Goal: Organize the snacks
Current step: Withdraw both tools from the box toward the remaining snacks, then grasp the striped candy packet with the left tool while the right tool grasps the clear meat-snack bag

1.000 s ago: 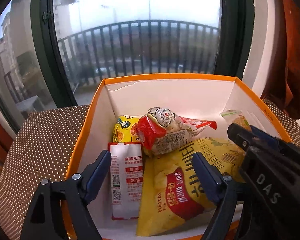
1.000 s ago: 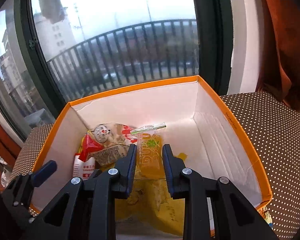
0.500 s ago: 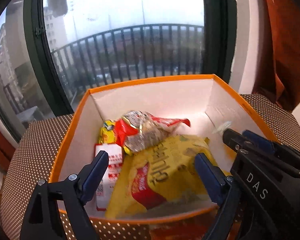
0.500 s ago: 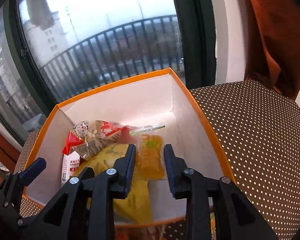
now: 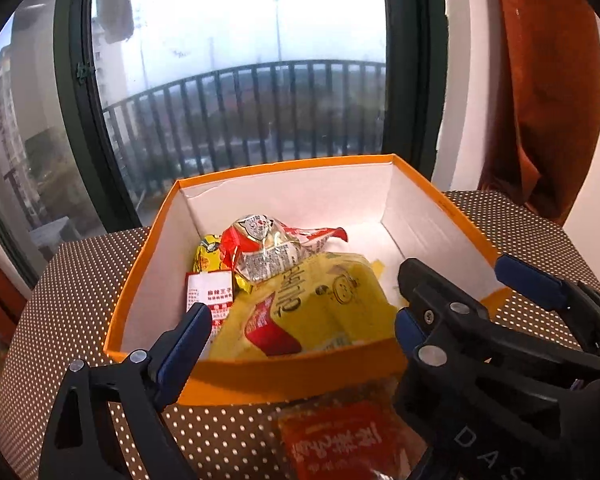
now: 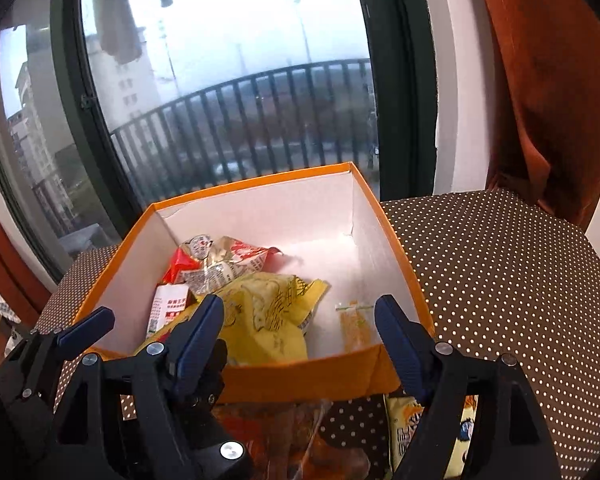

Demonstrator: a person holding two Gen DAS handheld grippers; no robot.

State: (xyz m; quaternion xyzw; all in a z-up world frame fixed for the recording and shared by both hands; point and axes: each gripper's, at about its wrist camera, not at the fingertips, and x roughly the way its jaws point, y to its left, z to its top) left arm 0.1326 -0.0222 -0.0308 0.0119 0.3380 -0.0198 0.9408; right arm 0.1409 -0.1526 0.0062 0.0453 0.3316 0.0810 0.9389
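An orange box [image 5: 292,376] with a white inside stands on the dotted cloth. It holds a big yellow bag [image 5: 320,304], a red and clear nut bag [image 5: 268,248], a white packet [image 5: 210,292] and a small yellow pack [image 5: 208,254]. A small orange packet [image 6: 354,326] lies loose at the box's near right. My left gripper [image 5: 300,316] hangs above the near wall, its jaws opening with nothing between them. My right gripper [image 6: 296,312] is beside it, jaws opening and empty, and also shows in the left wrist view [image 5: 458,268].
The brown dotted cloth [image 6: 500,280] covers the surface around the box. In front of the box lie a red packet [image 5: 340,440] and a yellow packet [image 6: 404,432]. A window with railings is behind, and a rust curtain [image 6: 540,80] hangs at the right.
Both grippers drew back from inside the box to its near wall. The right gripper opened and let go of the small orange packet, which now lies in the box.
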